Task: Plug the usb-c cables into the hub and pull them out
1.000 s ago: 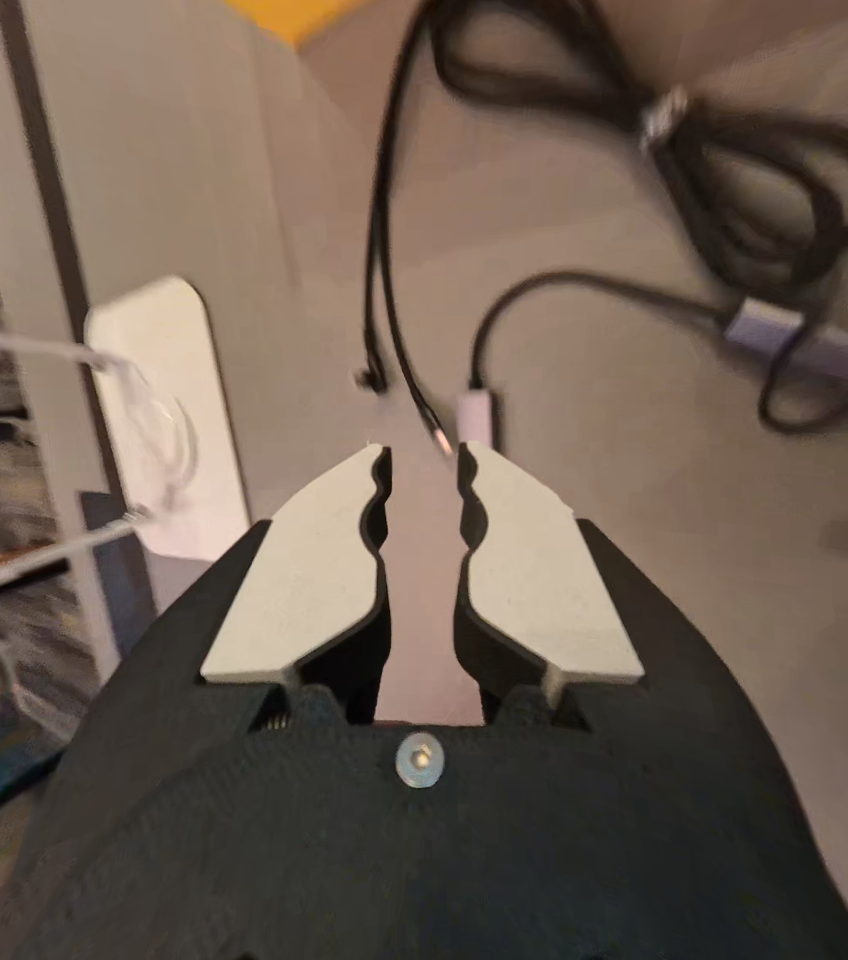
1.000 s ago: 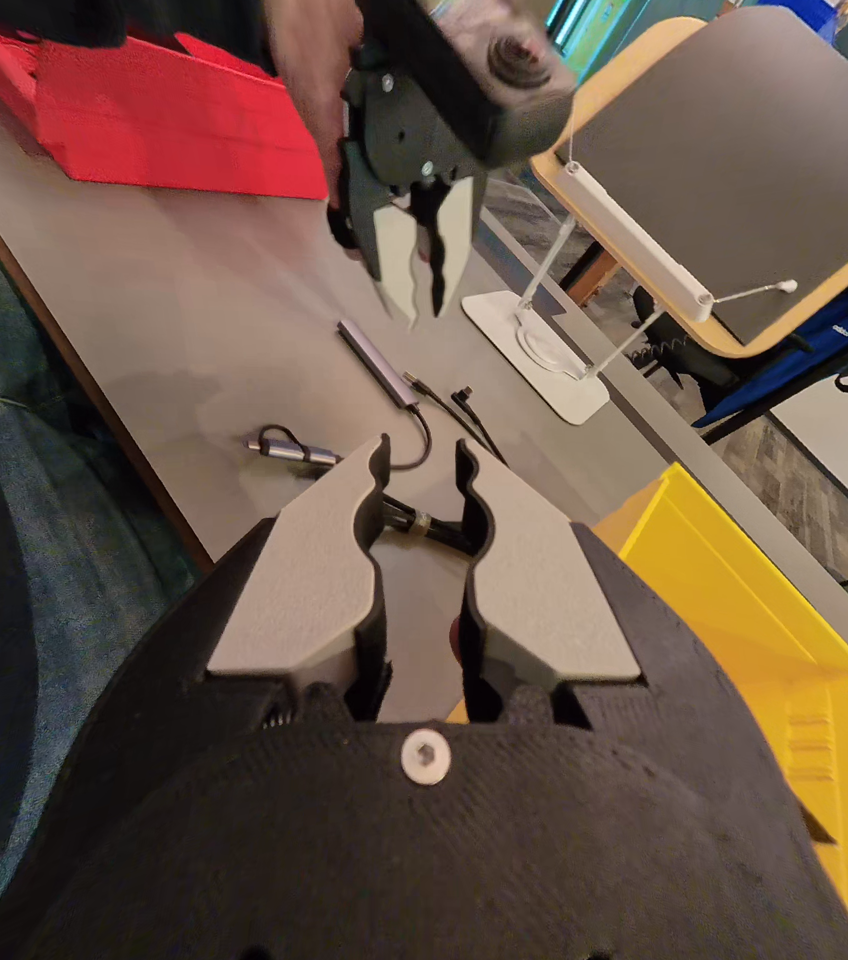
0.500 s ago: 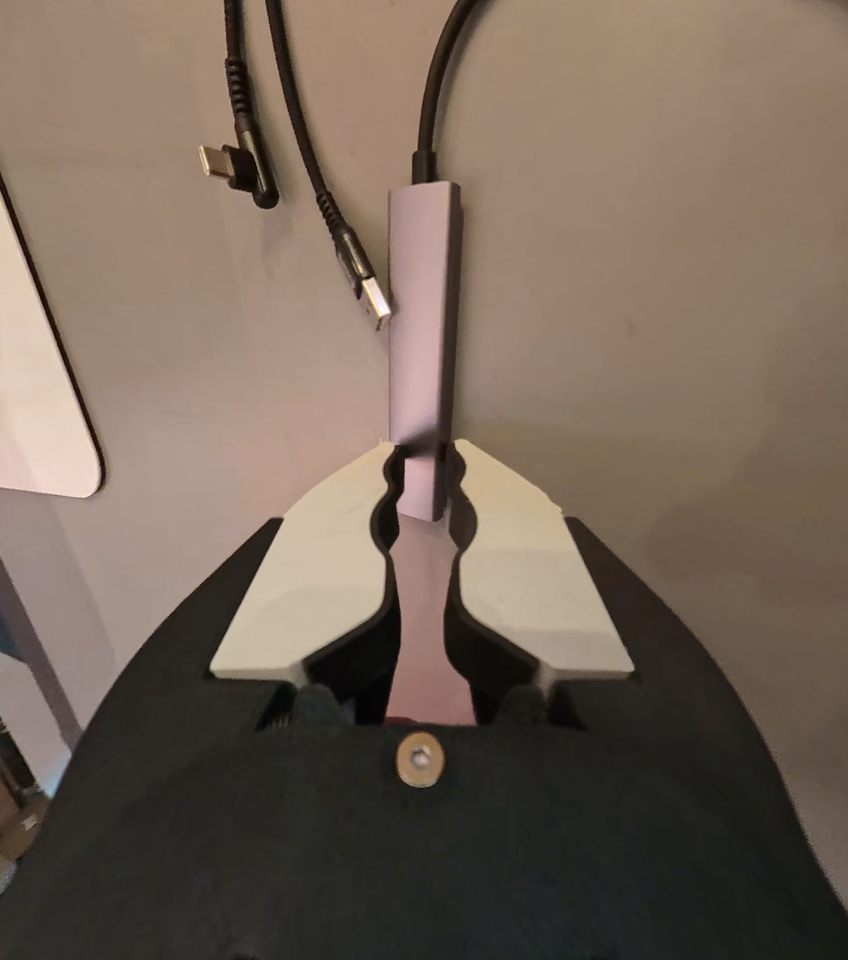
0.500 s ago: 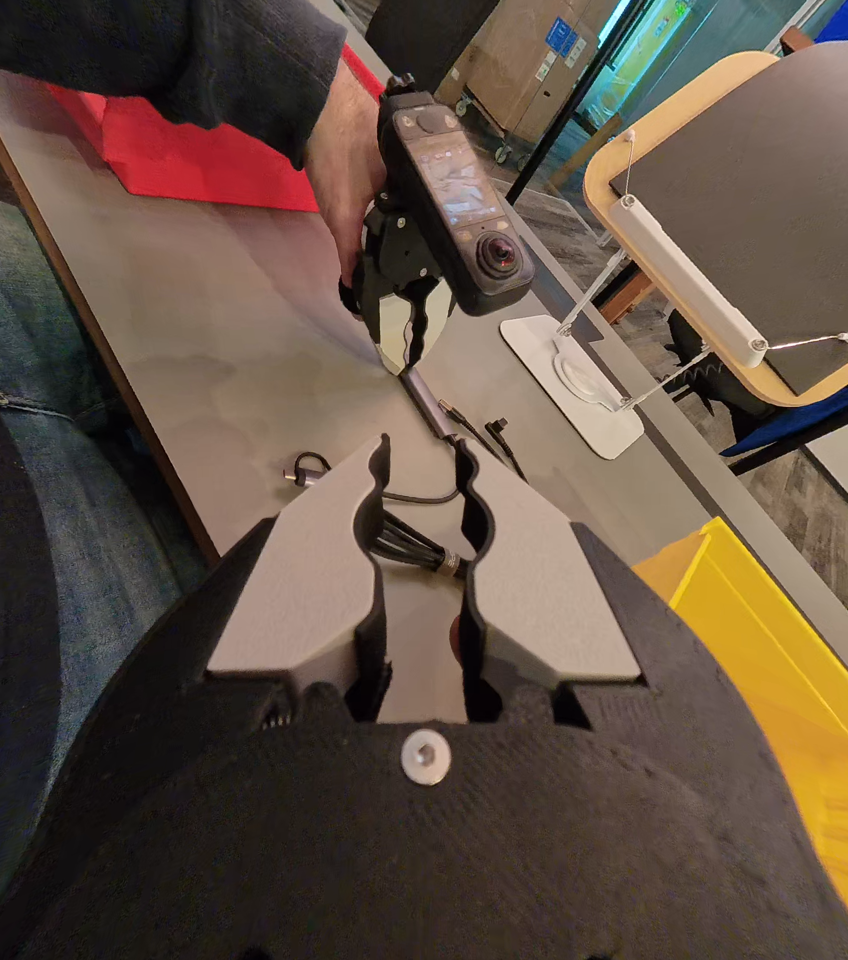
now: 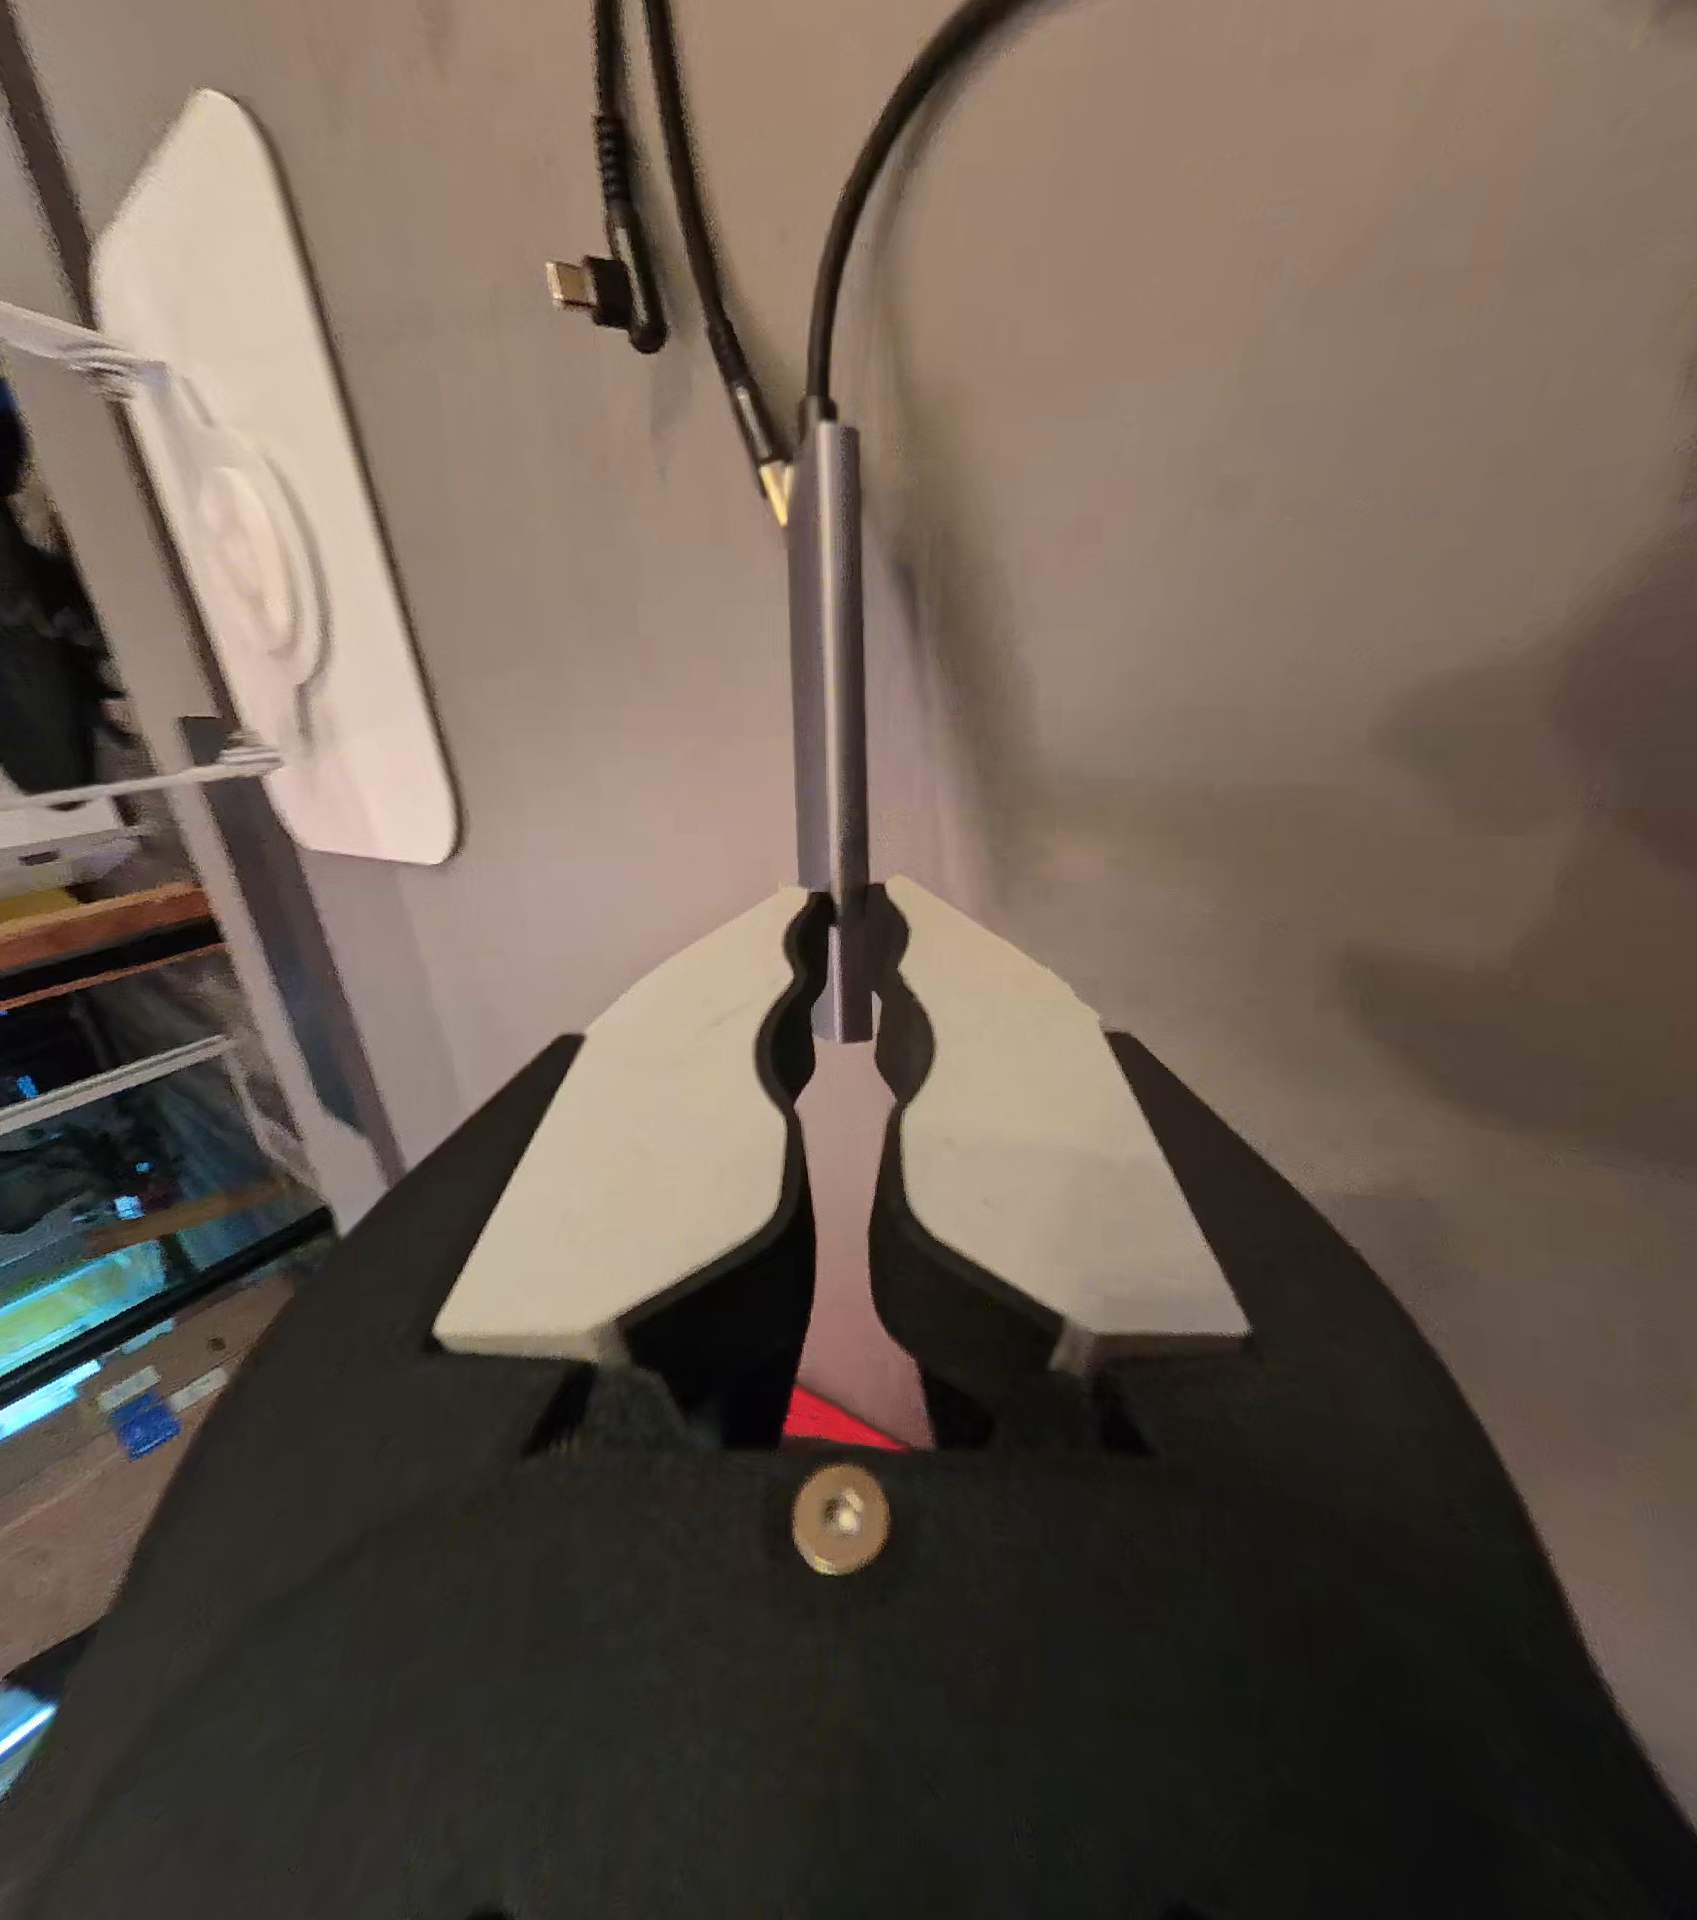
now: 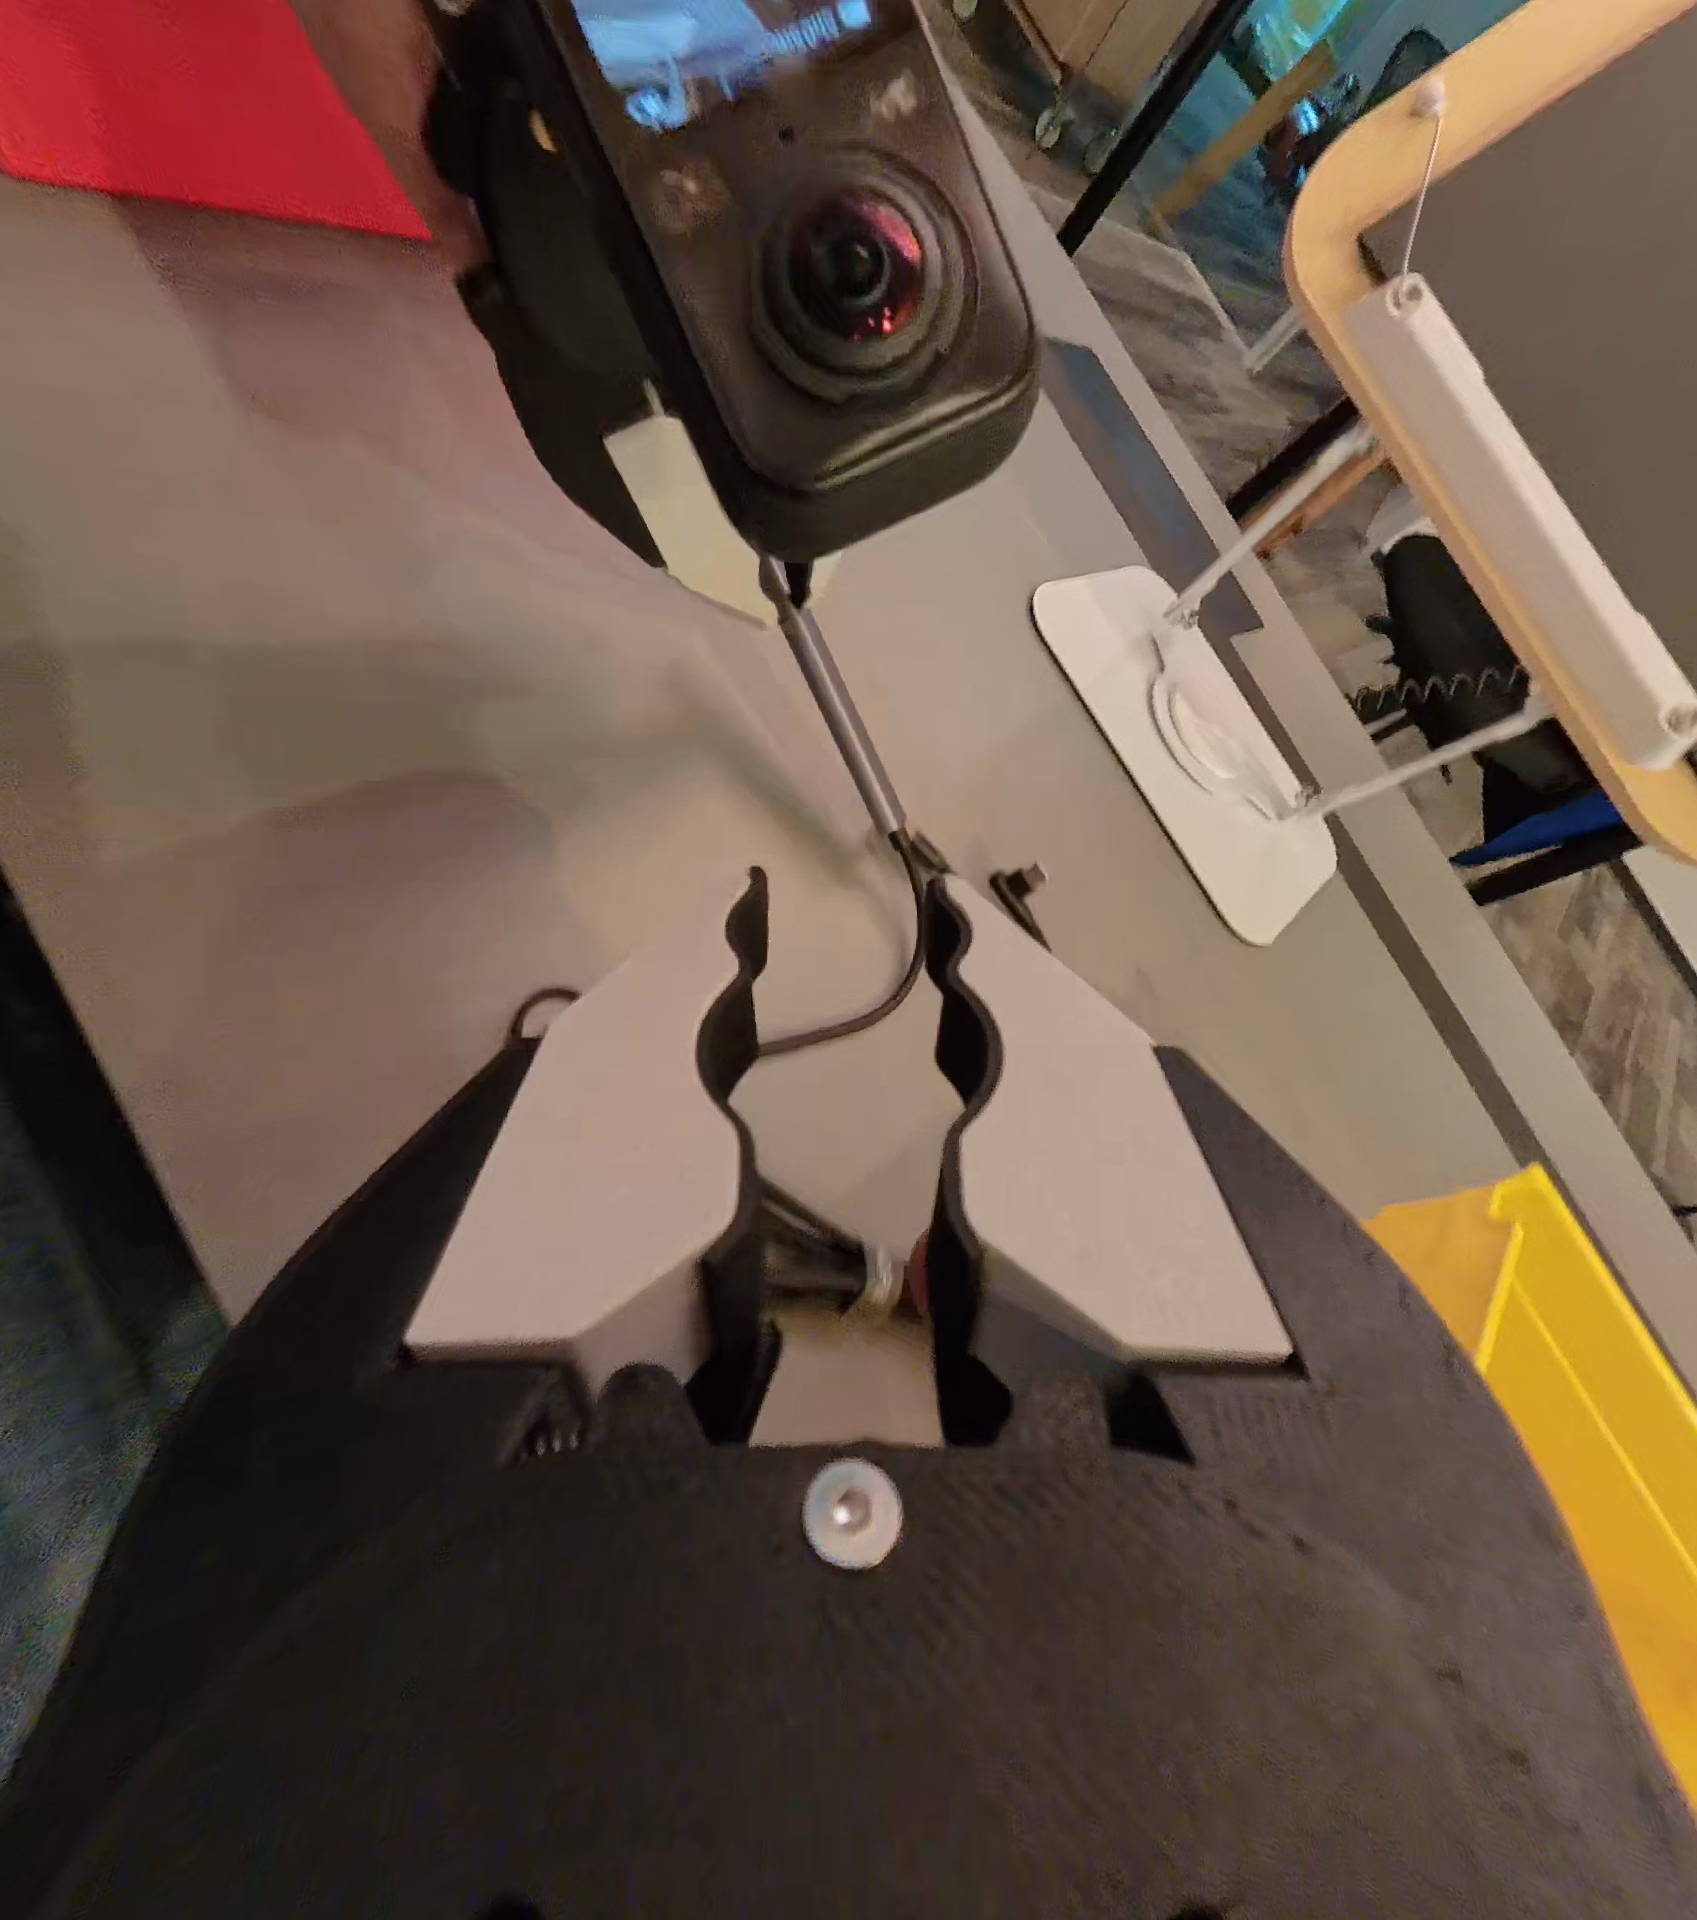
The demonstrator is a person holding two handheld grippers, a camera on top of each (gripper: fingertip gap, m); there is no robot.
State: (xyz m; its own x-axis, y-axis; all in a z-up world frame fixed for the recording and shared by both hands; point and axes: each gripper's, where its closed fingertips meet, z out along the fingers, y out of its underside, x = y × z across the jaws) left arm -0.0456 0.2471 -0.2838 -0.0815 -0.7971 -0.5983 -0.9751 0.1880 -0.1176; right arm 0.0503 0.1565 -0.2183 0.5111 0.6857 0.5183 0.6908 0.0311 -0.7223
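Left wrist view: left hand-held gripper (image 5: 842, 914) clamped narrow on the near end of the slim grey hub (image 5: 828, 665), seemingly tipped onto its thin edge. Long axis straight ahead, in line with the fingers, with the hub's own black lead (image 5: 859, 208) curving off the far end. Just left of that far end, a straight cable plug (image 5: 771, 478), tip nearly touching the hub; farther left, an angled usb-c plug (image 5: 595, 301) lying apart on the tabletop (image 5: 1343, 520). White stand base (image 5: 272, 499) well to the left.

Right wrist view: right hand-held gripper (image 6: 844, 904) wide apart and empty, facing the hub (image 6: 844, 727) from its far end. Hub running away from it toward the left hand-held gripper (image 6: 771, 592). Both loose plugs just beyond the right fingertip, the angled plug (image 6: 1015, 883) to the right; right hand clearly the nearer one. Coming move probably a pick of one plug, then a sideways push into a hub port. Yellow bin (image 6: 1602, 1455) at right, red object (image 6: 148, 114) at far left.
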